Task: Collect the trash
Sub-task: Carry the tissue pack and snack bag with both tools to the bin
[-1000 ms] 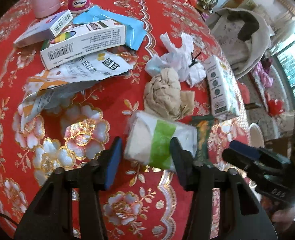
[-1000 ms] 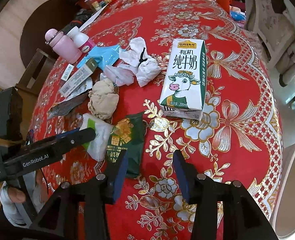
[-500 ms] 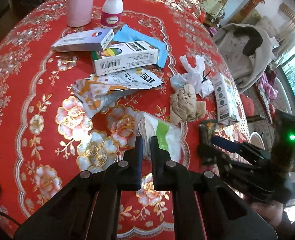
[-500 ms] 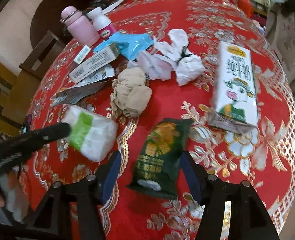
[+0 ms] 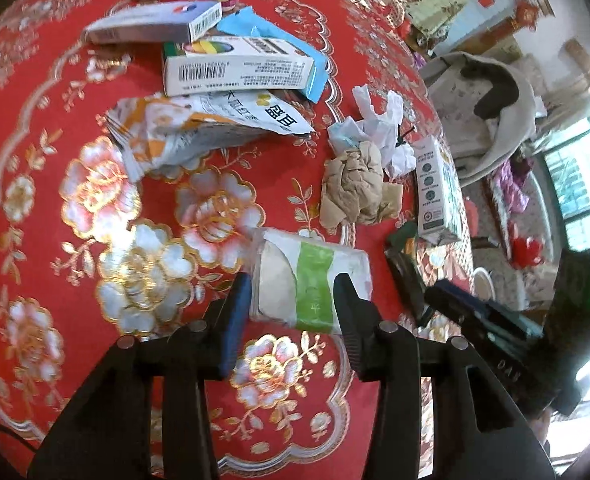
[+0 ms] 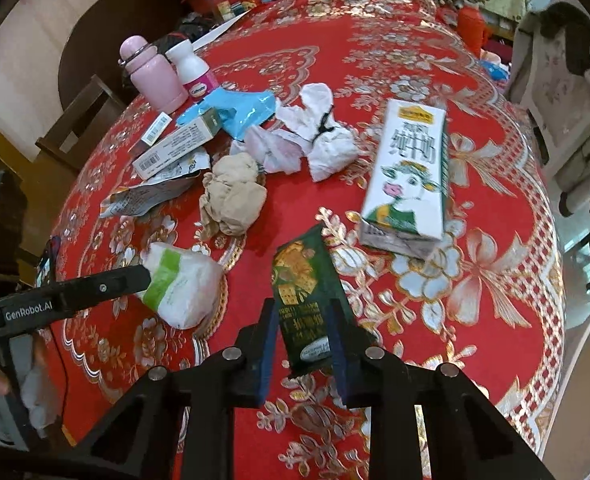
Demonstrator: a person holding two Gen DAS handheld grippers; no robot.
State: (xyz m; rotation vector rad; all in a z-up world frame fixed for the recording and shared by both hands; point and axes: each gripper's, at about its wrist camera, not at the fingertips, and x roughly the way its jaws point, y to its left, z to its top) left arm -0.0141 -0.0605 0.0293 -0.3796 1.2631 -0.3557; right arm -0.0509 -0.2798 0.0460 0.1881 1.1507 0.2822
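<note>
My left gripper [image 5: 291, 300] is shut on a white tissue pack with a green band [image 5: 311, 282], also in the right wrist view [image 6: 181, 290]. My right gripper [image 6: 301, 324] is shut on a dark green snack wrapper [image 6: 305, 300], its near end between the jaws. More trash lies on the red tablecloth [image 6: 475, 240]: a crumpled brown paper [image 6: 233, 196], white tissues [image 6: 321, 136], a milk carton [image 6: 409, 178], a torn foil bag [image 5: 199, 128], a blue wrapper [image 6: 235, 108] and two medicine boxes [image 5: 235, 66].
A pink flask [image 6: 151, 74] and a white pill bottle [image 6: 193, 70] stand at the far side. A chair draped with clothes [image 6: 559, 92] is at the right of the table. A wooden chair [image 6: 75, 132] is at the left edge.
My left gripper opened from a shut state and closed around the tissue pack. My right gripper moved onto the green wrapper and narrowed on it; the wrapper has lifted and turned.
</note>
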